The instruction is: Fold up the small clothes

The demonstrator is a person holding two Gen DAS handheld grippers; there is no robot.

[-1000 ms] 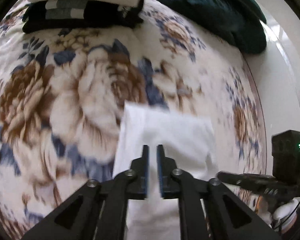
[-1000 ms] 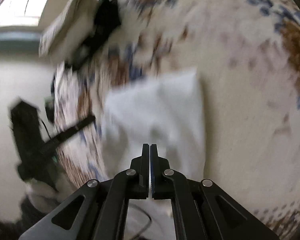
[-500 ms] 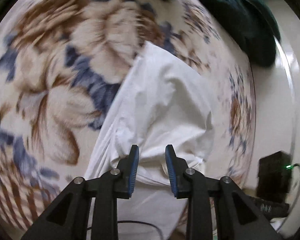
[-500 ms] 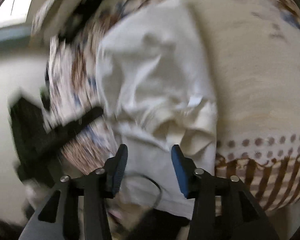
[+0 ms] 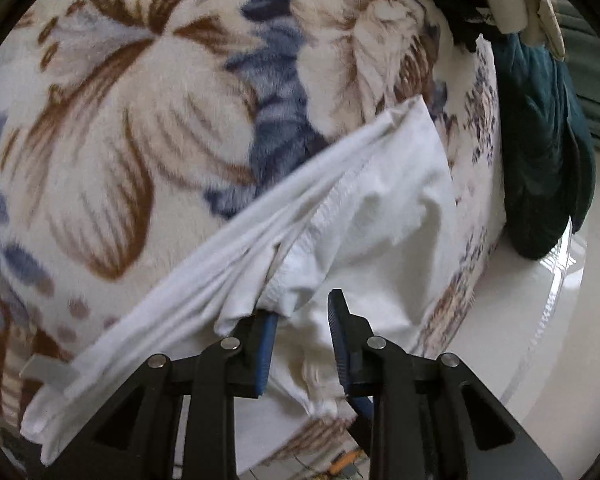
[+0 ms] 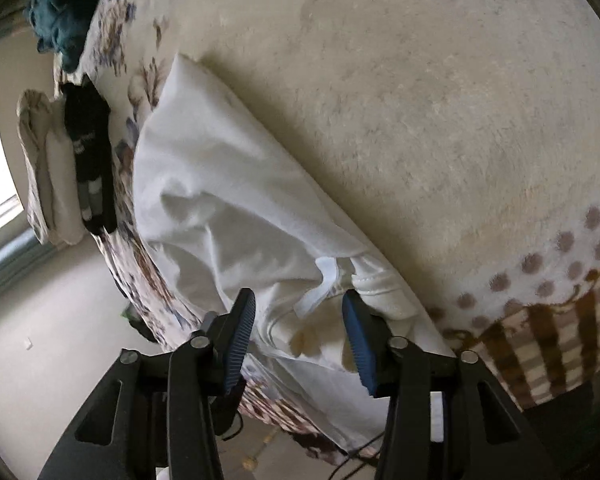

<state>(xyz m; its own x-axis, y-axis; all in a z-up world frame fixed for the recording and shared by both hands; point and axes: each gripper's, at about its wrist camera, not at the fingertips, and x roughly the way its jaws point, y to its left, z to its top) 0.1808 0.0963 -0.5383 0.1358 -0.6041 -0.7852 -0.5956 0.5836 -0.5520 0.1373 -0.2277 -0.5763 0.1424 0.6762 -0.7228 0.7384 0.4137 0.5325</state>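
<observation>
A white garment (image 5: 384, 208) lies crumpled on the floral blanket (image 5: 148, 128), its near end hanging over the table edge. My left gripper (image 5: 302, 312) is open, its jaws straddling bunched white fabric at the stitched hem; the left fingertip is partly covered by cloth. In the right wrist view the same white garment (image 6: 220, 200) runs diagonally across the blanket (image 6: 440, 120). My right gripper (image 6: 300, 312) is open, jaws either side of the collar and its white tag, not closed on it.
A dark teal cloth (image 5: 544, 132) is heaped at the far edge, also in the right wrist view (image 6: 60, 12). A stack of folded clothes, black (image 6: 90, 160) and beige (image 6: 44, 168), sits at the blanket's far side. Pale floor (image 6: 60, 340) lies below the table edge.
Both grippers were shut a second ago and have opened. Both have moved down close to the white garment's near end, and now straddle its fabric.
</observation>
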